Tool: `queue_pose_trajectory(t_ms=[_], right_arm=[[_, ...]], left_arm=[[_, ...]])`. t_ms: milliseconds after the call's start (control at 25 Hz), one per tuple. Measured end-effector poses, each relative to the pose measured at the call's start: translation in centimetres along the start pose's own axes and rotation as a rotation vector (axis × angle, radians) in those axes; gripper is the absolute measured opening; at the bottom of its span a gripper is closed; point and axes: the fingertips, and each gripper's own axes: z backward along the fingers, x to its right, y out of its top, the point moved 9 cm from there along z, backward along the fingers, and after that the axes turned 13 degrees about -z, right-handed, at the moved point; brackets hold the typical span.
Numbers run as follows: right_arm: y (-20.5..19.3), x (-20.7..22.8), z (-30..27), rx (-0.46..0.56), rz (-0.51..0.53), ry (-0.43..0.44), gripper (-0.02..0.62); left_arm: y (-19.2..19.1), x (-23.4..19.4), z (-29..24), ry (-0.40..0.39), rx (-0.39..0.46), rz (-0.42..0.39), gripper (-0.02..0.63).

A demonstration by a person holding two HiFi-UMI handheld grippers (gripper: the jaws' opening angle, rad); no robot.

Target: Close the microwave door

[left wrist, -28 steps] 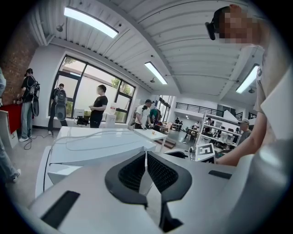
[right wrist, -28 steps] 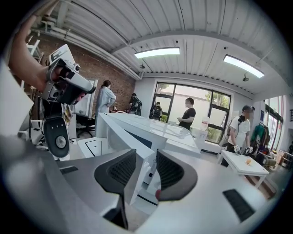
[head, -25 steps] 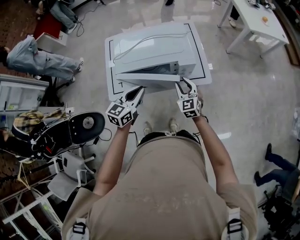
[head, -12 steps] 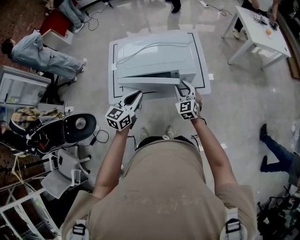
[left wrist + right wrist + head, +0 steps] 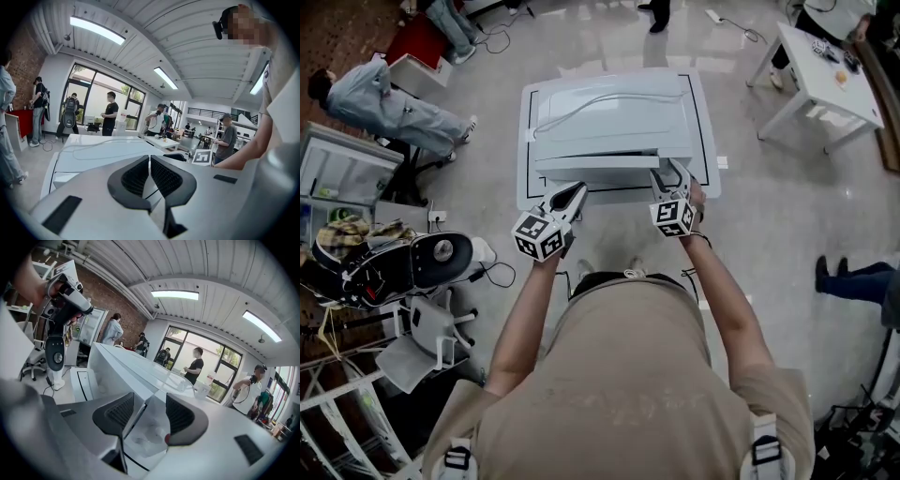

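Standing on the bench (image 5: 528,187), the microwave (image 5: 609,112) is showing its door (image 5: 598,162) nearly flush across its front. Stiff and smooth, the door is probably wanting a flat push near its free edge. The right tool (image 5: 149,399) is gaping there, having just been opening, with the door corner between pads that are not touching it. The left tool (image 5: 150,158) is hovering pinched together, empty.

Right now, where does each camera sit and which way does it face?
Head view: on the person's head, looking steeply down at the white boxy microwave; torso, arms, left gripper and right gripper show.
Left gripper view: rides the left gripper, facing across the microwave's top; shut jaws, a forearm show.
Right gripper view: rides the right gripper, facing the microwave's corner, framed between jaws that have just been opening.
Shared: each gripper view catches the other gripper.
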Motion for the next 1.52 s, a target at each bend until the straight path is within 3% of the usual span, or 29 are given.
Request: queue_pose_trajectory(t_ms=[480, 640, 760, 1040, 1520], right_arm=[[0.2, -0.4, -0.7, 0.025, 0.043, -0.007, 0.207], [1.0, 0.1, -2.5, -0.054, 0.091, -0.059, 0.234], [1.7, 0.4, -3.3, -0.109, 0.093, -0.041, 0.258], [2.0, 1.8, -1.1, -0.045, -0.073, -0.062, 0.258], [9.8, 5.5, 10.0, 0.237, -0.349, 0.076, 0.256]], left_arm=[[0.2, -1.1, 0.6, 0.037, -0.009, 0.003, 0.006], [-0.1, -1.3, 0.5, 0.035, -0.017, 0.004, 0.006], [0.1, -1.2, 0.2, 0.027, -0.013, 0.003, 0.006], [0.3, -0.2, -0.1, -0.007, 0.004, 0.007, 0.006], [3.6, 1.6, 1.3, -0.046, 0.121, 0.033, 0.006]])
